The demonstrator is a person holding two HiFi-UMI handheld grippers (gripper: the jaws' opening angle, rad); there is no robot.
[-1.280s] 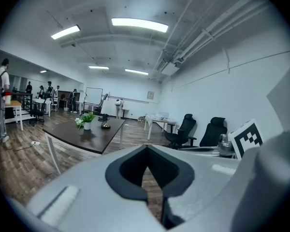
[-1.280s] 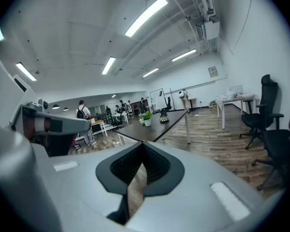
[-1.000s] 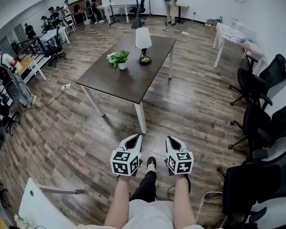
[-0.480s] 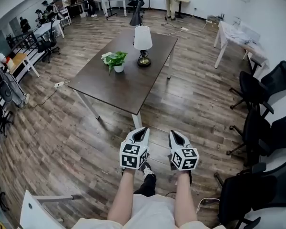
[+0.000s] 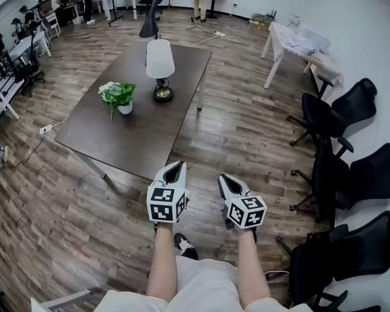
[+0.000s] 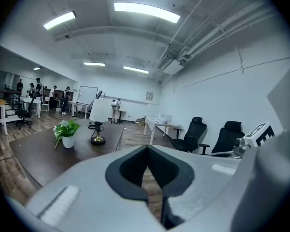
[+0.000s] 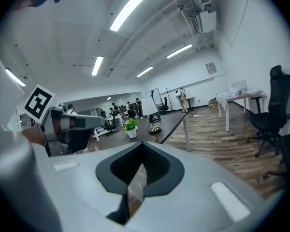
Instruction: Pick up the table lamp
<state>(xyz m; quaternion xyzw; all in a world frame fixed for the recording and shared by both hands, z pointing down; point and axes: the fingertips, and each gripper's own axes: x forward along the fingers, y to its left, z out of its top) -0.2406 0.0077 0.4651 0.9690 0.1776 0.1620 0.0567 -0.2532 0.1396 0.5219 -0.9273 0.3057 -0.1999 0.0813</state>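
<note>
**While both grippers hang short of the table, the lamp stands untouched**

Though the table lamp (image 5: pixel 160 60) is the target, neither gripper is close to it. It stands upright on the far half of a dark brown table (image 5: pixel 133 135), with a white shade over a brass-coloured base. A small potted plant (image 5: pixel 119 96) in a white pot sits just left of it, apart from the base.

Left gripper (image 5: pixel 175 166): held out over the wood floor, just off the table's near edge, pointing toward the table. In the left gripper view its jaws are together at the tips, nothing between them. Only a sliver of floor shows through the slit. That view puts the lamp (image 6: pixel 98 115) and plant (image 6: pixel 66 132) far ahead and to the left.

Right gripper (image 5: pixel 222 178): beside the left one, a little nearer the person and well apart from the table. In the right gripper view its jaws are closed and empty. The lamp (image 7: pixel 150 106) and plant (image 7: pixel 131 126) appear small in the distance, and the left gripper's marker cube shows at the left edge.

Surroundings: black office chairs (image 5: pixel 335 112) line the right side. A white table (image 5: pixel 298 43) stands far right. Several people stand at the far end of the room. The person's forearms and one shoe (image 5: pixel 185 247) show near the bottom.
</note>
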